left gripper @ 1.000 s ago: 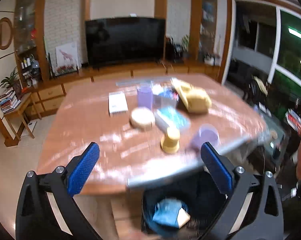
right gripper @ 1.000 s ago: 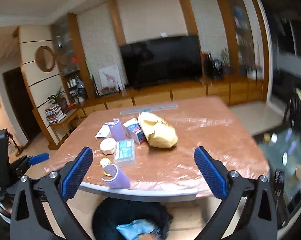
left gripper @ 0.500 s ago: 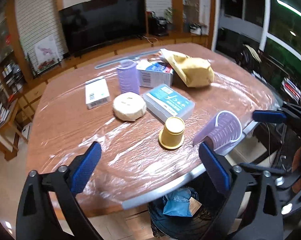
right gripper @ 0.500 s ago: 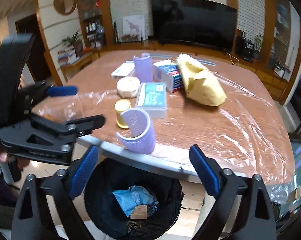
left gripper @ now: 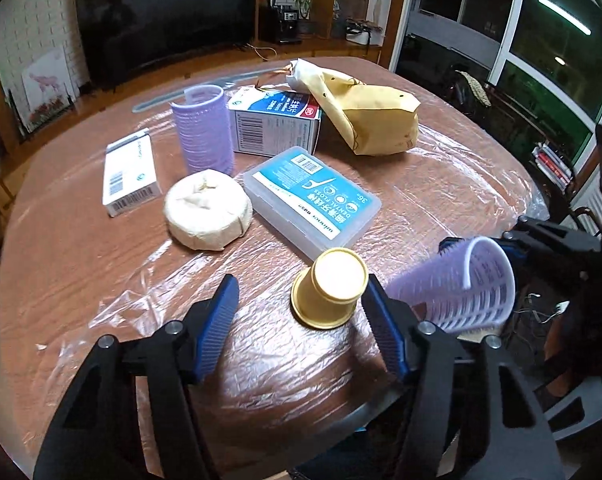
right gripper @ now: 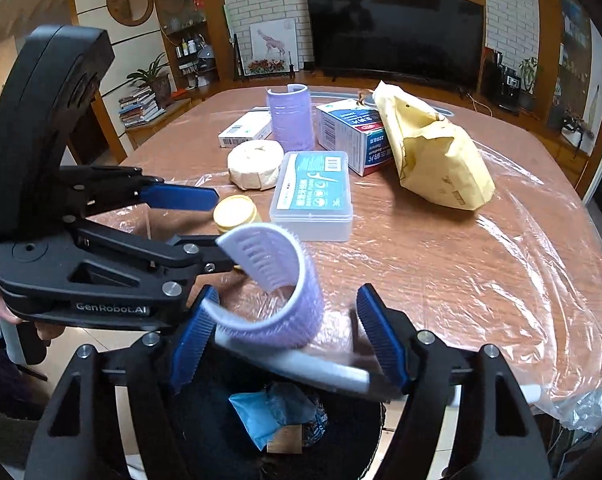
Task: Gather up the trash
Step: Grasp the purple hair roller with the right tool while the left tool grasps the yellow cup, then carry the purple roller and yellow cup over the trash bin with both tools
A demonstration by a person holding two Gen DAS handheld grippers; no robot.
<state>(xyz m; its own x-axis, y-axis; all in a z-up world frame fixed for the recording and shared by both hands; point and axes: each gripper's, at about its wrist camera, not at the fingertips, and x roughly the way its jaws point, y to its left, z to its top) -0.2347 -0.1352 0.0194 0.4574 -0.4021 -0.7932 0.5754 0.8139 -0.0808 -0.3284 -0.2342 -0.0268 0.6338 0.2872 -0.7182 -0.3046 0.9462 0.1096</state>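
Jaws, left gripper [left gripper: 297,320]: spread wide, blue pads bare, hovering low over the near part of the table with the gold cap [left gripper: 330,287] between the fingertips but ungripped.
Jaws, right gripper [right gripper: 285,334]: also spread wide, nothing clamped; the lying purple roller [right gripper: 279,292] sits between its pads at the table's near edge, and whether a pad touches it I cannot tell.
Trash bin [right gripper: 221,432]: black, on the floor directly under that edge, holding crumpled blue paper [right gripper: 269,412].
Table [left gripper: 81,248]: rounded brown wood under wrinkled clear plastic film [right gripper: 481,280], with a grey metal rim.
On it: an upright purple roller [left gripper: 203,128], a white box [left gripper: 129,172], a round paper-wrapped cake [left gripper: 207,210], a dental floss case [left gripper: 311,196], a blue-and-white carton [left gripper: 275,122] and a yellow paper bag [left gripper: 365,120], clustered close together mid-table.
Room: a large dark television [right gripper: 393,32] on a long wooden cabinet, white brick wall, a giraffe picture [right gripper: 273,46], a round mirror [right gripper: 129,1], shelves with bottles and books, windows at the right.
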